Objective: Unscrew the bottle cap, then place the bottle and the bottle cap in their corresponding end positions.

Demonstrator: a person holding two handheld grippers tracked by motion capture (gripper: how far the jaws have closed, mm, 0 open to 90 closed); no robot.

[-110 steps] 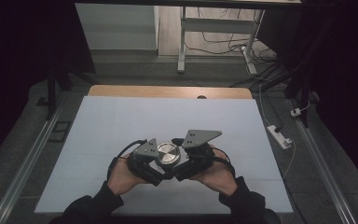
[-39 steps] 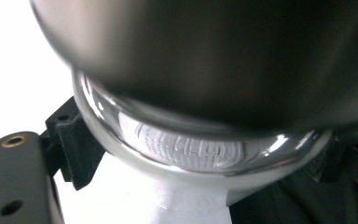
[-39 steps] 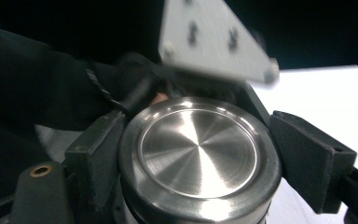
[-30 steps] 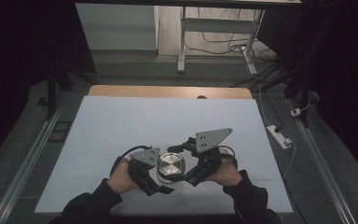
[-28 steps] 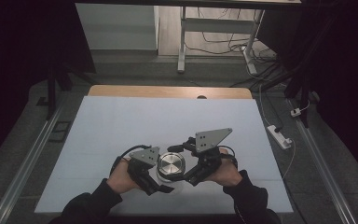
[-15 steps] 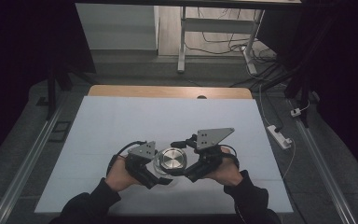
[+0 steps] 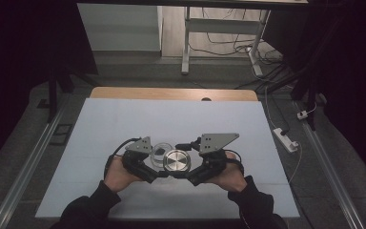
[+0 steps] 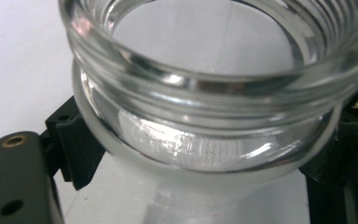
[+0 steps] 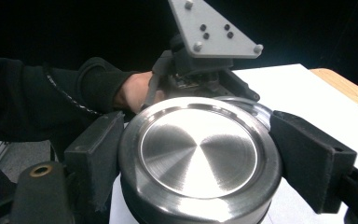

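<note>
High view, jar [image 7: 158, 153]: it sits low centre of the frame, mouth up, held in your left gripper [image 7: 148, 168] so that the threads stay free.
High view, lid [image 7: 177, 160]: just right of the jar and apart from its mouth, flat side up, in your right gripper [image 7: 187, 172]. You hold the two side by side, likely so the lid can go on or come clear.
High view, bench [image 7: 124, 119]: the white top spreads around your hands, with nothing else near them.
Left gripper view, jar [image 8: 214, 93]: the open threaded mouth takes the upper frame. Your jaws are clenched on the glass below the neck, one pad lower left, one lower right; that low hold leaves the rim clear.
Right gripper view, lid [image 9: 198, 150]: centre frame, metal face towards the camera. Your jaws are clamped on its rim from left and right, which keeps it level for threading.
Right gripper view, left gripper [image 9: 205, 79]: it shows in the upper middle, beyond the lid, with your hand [image 9: 133, 95] behind it.
</note>
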